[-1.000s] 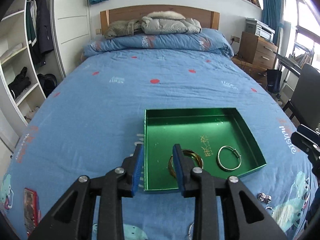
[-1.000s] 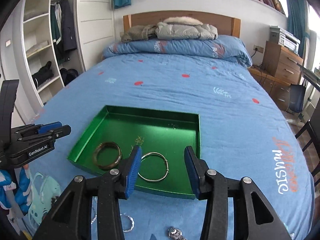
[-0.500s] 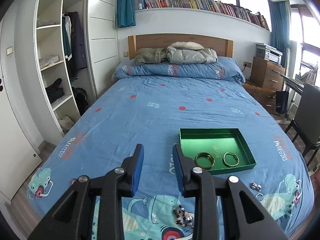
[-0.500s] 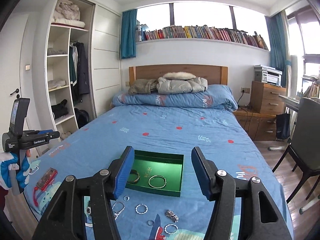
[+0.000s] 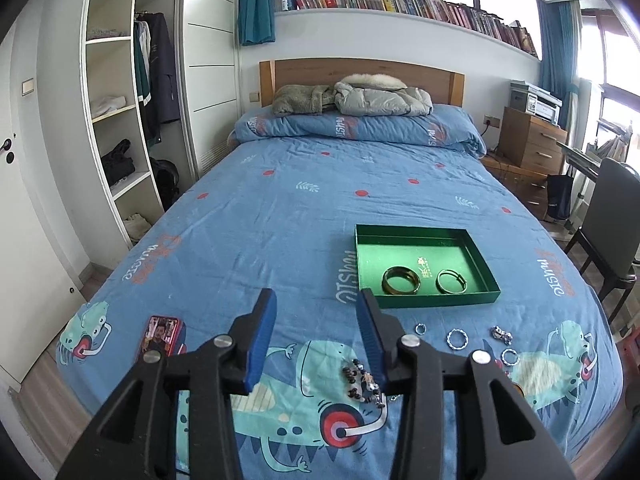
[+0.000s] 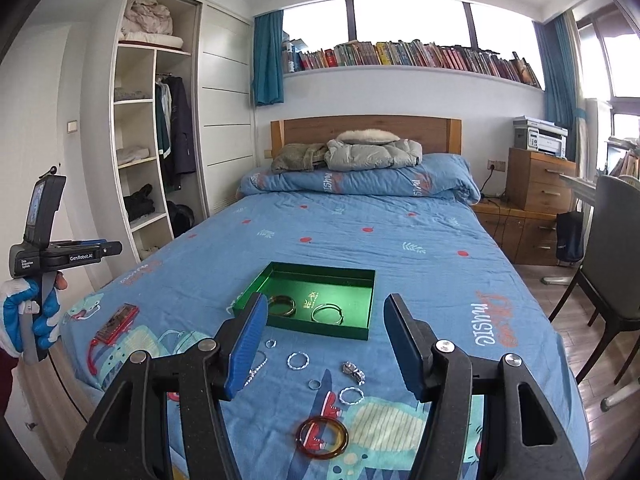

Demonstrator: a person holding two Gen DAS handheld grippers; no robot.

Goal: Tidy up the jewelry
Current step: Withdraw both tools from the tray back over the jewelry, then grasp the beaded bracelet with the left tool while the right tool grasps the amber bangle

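Now that we have pulled both tools back from the green tray, two bangles lie inside; the left tool is opening, the right tool stands open, both empty, while loose rings wait on the near bed.

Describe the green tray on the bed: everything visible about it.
The green tray is a shallow rectangular box with low upright walls and a glossy, metallic-looking green floor bearing small gold characters. It lies flat, open side up, on the blue bedspread. Inside, near its front wall, lie a dark amber bangle and a thin silver bangle, apart. Neither tongs touch it.
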